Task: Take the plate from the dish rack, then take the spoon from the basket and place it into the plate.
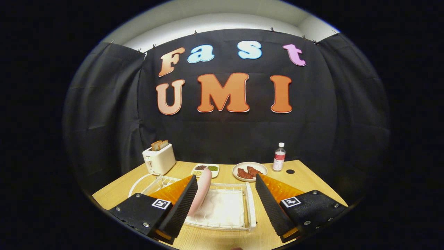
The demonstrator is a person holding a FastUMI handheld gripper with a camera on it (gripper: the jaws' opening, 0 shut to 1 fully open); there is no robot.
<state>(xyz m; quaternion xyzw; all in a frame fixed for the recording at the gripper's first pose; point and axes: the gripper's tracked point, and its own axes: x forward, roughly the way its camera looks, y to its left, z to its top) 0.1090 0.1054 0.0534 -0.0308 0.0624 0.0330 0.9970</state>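
Note:
A pink plate (202, 190) stands on edge in the white wire dish rack (252, 205), which has a white cloth under it. My gripper (226, 177) hovers over the rack, open wide. The plate rises just inside the left finger (183, 205), close against its inner face. The right finger (270, 205) is far from the plate, with the rack's bare floor between them. Nothing is pressed between the fingers.
Beyond the rack on the wooden table (308, 182) are a white toaster (159, 159) with bread at the back left, a small divided dish of beans (206, 169), a plate of meat (249, 171), a clear bottle (279, 157) and a dark round spot (290, 171).

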